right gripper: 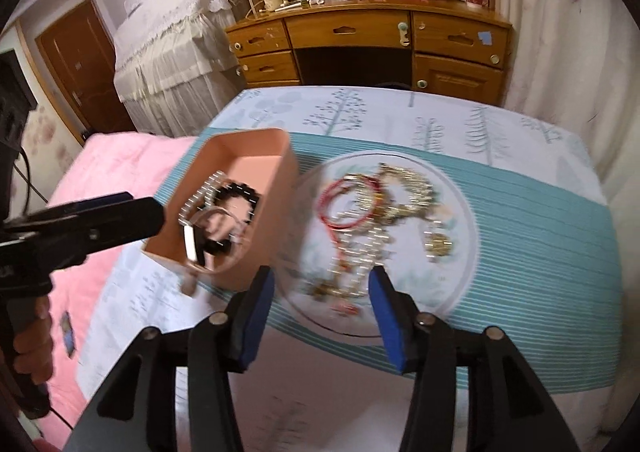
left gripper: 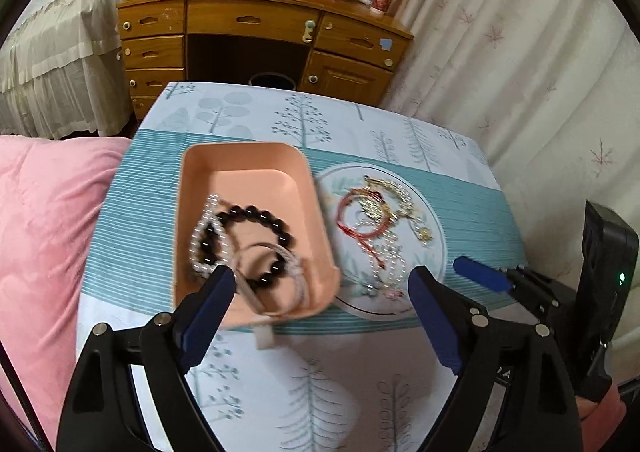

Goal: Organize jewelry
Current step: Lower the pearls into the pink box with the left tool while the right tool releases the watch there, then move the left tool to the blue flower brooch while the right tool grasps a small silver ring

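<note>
Two sets of fingers, left gripper (left gripper: 320,284) and right gripper (right gripper: 322,288), gape empty beside pink box (left gripper: 244,160) and plate (left gripper: 436,212).

1. A pink rectangular plastic box (right gripper: 256,156) held a dark beaded bracelet (right gripper: 236,204) and pale bead strands.
2. Beside it, a round white plate (right gripper: 460,252) carried blurred gold chains (right gripper: 408,188) and a red cord bracelet (right gripper: 344,204).
3. The right gripper (right gripper: 320,288), jaws apart and empty, hovered above the plate's near edge.
</note>
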The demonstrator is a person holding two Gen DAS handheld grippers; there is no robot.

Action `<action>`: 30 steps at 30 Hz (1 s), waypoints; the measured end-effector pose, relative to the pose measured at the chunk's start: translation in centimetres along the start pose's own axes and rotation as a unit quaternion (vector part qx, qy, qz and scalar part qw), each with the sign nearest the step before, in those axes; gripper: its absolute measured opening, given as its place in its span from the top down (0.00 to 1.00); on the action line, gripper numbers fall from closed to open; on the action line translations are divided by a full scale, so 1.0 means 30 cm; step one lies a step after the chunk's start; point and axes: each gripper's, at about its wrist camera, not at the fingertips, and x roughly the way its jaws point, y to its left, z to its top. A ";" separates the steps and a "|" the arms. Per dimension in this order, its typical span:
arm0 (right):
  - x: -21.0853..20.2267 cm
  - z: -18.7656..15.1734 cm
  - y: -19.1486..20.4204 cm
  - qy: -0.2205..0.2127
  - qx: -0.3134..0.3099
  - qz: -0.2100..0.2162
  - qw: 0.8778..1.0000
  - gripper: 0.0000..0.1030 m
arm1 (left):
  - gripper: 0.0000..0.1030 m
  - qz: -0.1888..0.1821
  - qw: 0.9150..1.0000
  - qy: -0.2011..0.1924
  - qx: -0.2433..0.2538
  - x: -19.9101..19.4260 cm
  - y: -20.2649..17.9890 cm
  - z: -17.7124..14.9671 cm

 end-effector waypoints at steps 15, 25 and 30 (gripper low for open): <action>0.036 -0.135 -0.030 0.012 -0.236 -0.011 0.972 0.41 | 0.25 -0.014 0.999 0.041 -0.004 0.158 -0.171 -0.165; 0.088 -0.214 -0.034 -0.009 -0.273 0.024 0.962 0.41 | 0.58 0.019 0.994 0.024 -0.109 0.301 -0.158 -0.204; 0.111 -0.218 -0.029 -0.010 -0.260 0.042 0.965 0.56 | 0.62 0.036 0.994 0.011 -0.106 0.340 -0.173 -0.200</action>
